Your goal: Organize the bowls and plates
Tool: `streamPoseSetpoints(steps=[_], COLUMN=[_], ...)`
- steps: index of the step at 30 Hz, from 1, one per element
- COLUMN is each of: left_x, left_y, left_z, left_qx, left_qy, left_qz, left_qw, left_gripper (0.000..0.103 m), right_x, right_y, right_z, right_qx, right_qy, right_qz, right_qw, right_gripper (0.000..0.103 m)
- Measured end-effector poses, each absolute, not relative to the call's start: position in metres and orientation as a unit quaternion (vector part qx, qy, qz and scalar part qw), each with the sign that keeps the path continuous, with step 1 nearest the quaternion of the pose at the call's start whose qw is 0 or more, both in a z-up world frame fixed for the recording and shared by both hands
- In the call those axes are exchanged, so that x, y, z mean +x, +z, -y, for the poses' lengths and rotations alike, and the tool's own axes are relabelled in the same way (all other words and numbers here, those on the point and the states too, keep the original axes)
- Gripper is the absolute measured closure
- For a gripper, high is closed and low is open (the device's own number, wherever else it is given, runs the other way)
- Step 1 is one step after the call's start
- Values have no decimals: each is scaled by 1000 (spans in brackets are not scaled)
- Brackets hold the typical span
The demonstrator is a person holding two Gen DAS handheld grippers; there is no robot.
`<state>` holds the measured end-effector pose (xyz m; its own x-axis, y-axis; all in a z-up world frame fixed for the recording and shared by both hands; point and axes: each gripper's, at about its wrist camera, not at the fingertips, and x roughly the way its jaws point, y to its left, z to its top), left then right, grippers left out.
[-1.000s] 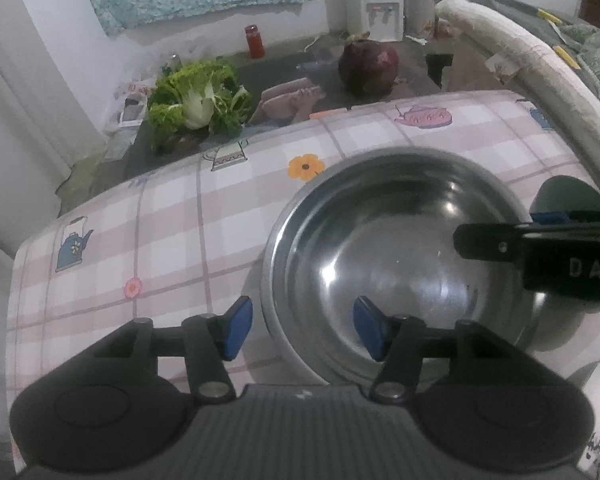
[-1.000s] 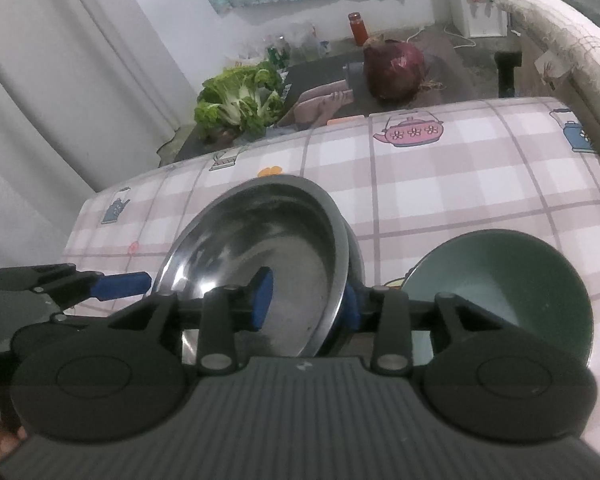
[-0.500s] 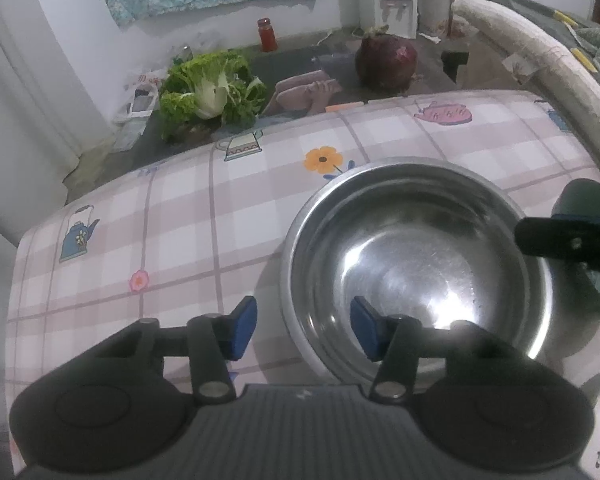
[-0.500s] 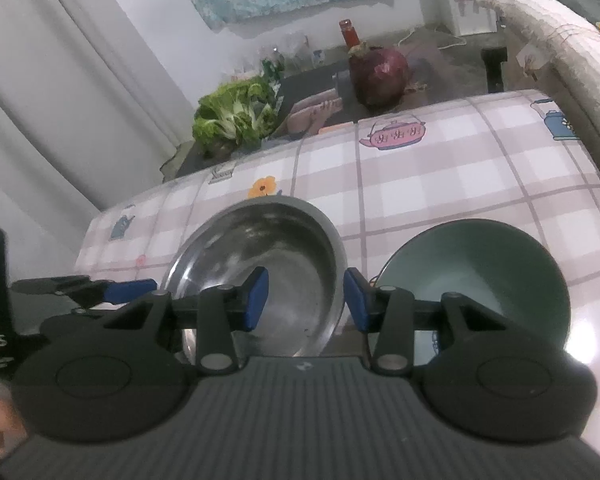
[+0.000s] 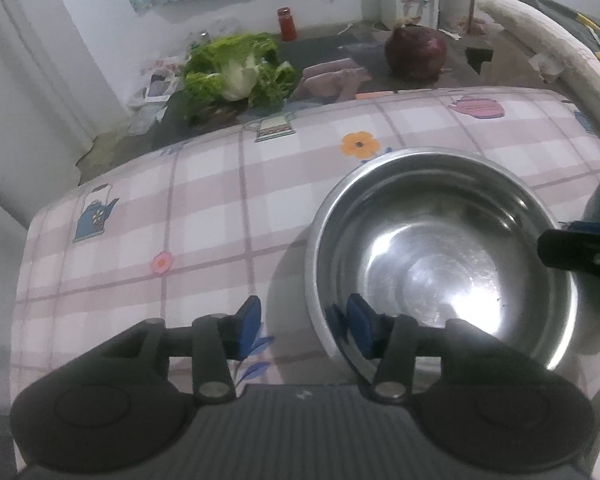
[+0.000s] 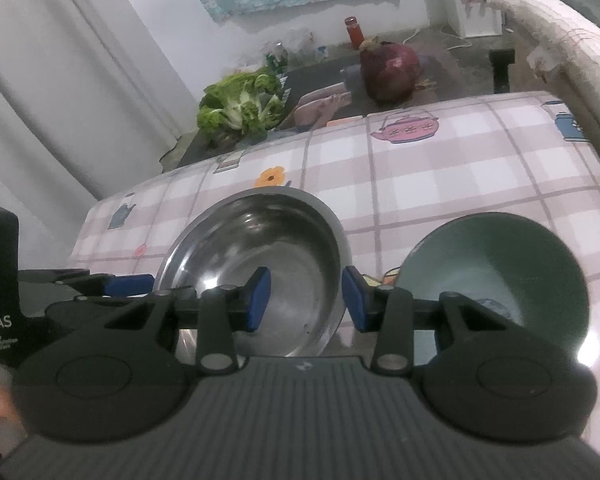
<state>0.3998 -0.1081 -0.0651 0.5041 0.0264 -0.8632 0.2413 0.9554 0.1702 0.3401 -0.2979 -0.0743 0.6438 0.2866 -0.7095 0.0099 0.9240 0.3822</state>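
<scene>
Steel bowl (image 5: 440, 260) now sits flat and upright on the checked cloth of the bench (image 5: 220, 220). A second ago it was tipped up on edge, its mouth turned toward the left gripper, with its rim caught between the right gripper's fingers. The green bowl (image 6: 500, 264) has not moved. It stands upright just beside the steel bowl, on the side away from the left gripper, and we cannot tell whether the two touch.

Our left gripper (image 5: 303, 316) has come closer to the steel bowl and a little lower. Its fingers have just been closing, yet they are still parted. One blue pad hangs inside the steel bowl. The other is outside it, over the cloth, so the near rim runs between them with clear space on the outer side. We see no pad pressing on the metal.

Our right gripper (image 6: 304, 296) straddles the opposite rim of the steel bowl. One pad is over the bowl's inside. The other is outside, in the gap between the steel bowl and the green one, very near the steel wall. The inner pad stands well off the metal, so these fingers are spread and grip nothing. From the left wrist view only one dark finger of the right gripper reaches in over that far rim.

Beyond the steel bowl, past the bench's far edge, lie a head of lettuce (image 5: 236, 72) and a red cabbage (image 5: 416, 52).
</scene>
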Motion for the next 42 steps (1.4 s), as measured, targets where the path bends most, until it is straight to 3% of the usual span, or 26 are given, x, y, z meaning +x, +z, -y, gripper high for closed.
streamPoseSetpoints(steps=[7, 12, 20, 27, 35, 42], left_x=[400, 390, 360, 350, 353, 357], left_y=[-63, -39, 0, -16, -46, -61], left_z=[86, 83, 137, 206, 252, 268], left_qx=[117, 82, 78, 84, 110, 135], left_qy=[-41, -49, -175, -234, -214, -199], left_qz=[-509, -491, -462, -485, -485, -491], left_qw=[852, 866, 866, 838, 841, 837], left_gripper=[52, 46, 34, 34, 48, 63], right_x=[345, 334, 283, 256, 264, 282], right_y=[-76, -64, -37, -55, -91, -110], right_z=[279, 287, 354, 413, 440, 434], right_qx=[179, 197, 196, 214, 249, 246], right_qy=[98, 118, 75, 11, -4, 5], right_qz=[-422, -400, -362, -370, -386, -402], right_qw=[883, 887, 908, 904, 888, 882], right_gripper=[63, 63, 63, 63, 68, 83])
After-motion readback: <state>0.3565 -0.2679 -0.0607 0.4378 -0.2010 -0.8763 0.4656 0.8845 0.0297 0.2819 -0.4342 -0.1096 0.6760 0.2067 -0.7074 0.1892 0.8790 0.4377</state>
